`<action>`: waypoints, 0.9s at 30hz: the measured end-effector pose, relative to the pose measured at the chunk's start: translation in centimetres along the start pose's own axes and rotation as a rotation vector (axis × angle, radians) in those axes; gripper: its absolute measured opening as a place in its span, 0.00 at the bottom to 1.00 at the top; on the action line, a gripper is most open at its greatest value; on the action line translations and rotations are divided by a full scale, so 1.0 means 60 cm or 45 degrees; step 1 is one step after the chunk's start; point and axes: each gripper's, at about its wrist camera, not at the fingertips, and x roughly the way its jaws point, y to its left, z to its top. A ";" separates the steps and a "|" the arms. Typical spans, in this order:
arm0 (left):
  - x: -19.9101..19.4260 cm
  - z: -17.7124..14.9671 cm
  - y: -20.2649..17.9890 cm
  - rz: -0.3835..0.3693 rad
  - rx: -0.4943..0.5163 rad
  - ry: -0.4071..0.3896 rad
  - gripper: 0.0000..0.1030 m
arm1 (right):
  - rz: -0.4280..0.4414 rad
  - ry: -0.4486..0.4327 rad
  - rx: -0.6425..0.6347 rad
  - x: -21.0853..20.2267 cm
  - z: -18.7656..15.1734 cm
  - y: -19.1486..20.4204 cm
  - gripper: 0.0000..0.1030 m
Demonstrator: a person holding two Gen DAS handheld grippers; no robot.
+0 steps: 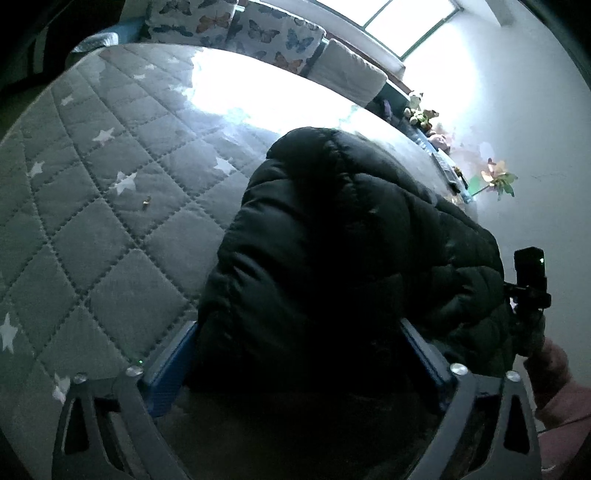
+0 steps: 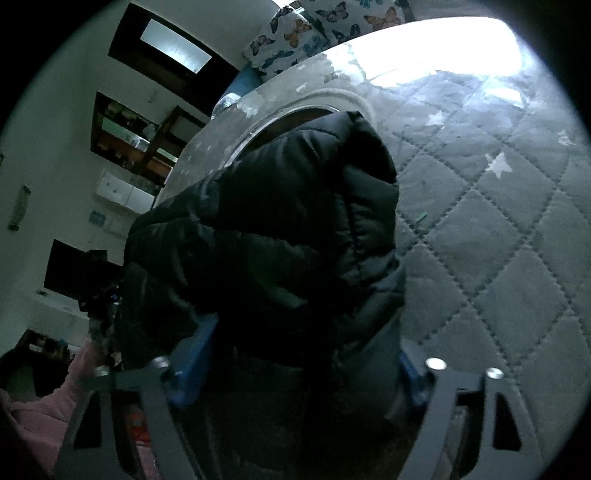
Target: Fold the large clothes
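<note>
Bed (image 1: 92, 229): the grey quilted cover with white stars carries the work. Butterfly-print pillows (image 1: 236, 26) lie at its far end, under a bright window.

Black puffer jacket (image 1: 343, 236): you have it bunched in a thick mound near the bed's edge, not yet flat. It rises between both tools and fills the middle of each wrist view. A fold appears to be in hand, with the padded bulk gathered up towards you.

Left tool (image 1: 299, 362): the blue pads stand wide with jacket padding packed between them. The dark frame does not show whether they press on it, so I cannot tell its grip.

Right tool (image 2: 299, 362): jaws fairly wide, with the jacket's quilted bulk filling the gap. The fabric bulges out around the pads, so I judge this tool to be holding the jacket.

Your pink sleeve (image 1: 554, 384) shows at the right edge of the left view.

Next move, in my judgement: carry both corners across together and lay the mound down flat, keeping both grips even so the slippery shell does not slide out.
</note>
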 end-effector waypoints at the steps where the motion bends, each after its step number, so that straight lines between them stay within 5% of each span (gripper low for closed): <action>1: -0.002 -0.003 0.000 -0.008 -0.022 -0.011 0.94 | 0.002 -0.006 -0.001 -0.001 0.000 0.001 0.75; 10: 0.006 -0.013 -0.027 0.060 -0.048 -0.056 0.92 | -0.022 -0.043 -0.028 0.009 0.005 0.015 0.66; 16: 0.024 -0.008 -0.005 -0.044 -0.144 -0.109 0.98 | 0.175 -0.074 0.070 0.036 0.020 -0.032 0.80; 18: 0.022 -0.010 -0.022 0.012 -0.127 -0.117 0.93 | 0.174 -0.109 0.087 0.034 0.017 -0.030 0.76; 20: 0.006 -0.014 -0.052 0.068 -0.086 -0.142 0.71 | 0.132 -0.132 0.051 0.021 0.010 -0.010 0.64; 22: -0.020 -0.018 -0.090 0.110 -0.028 -0.187 0.59 | 0.139 -0.169 0.040 0.001 0.005 0.013 0.50; 27: -0.060 -0.009 -0.181 0.122 0.060 -0.255 0.49 | 0.130 -0.248 -0.060 -0.052 -0.001 0.075 0.42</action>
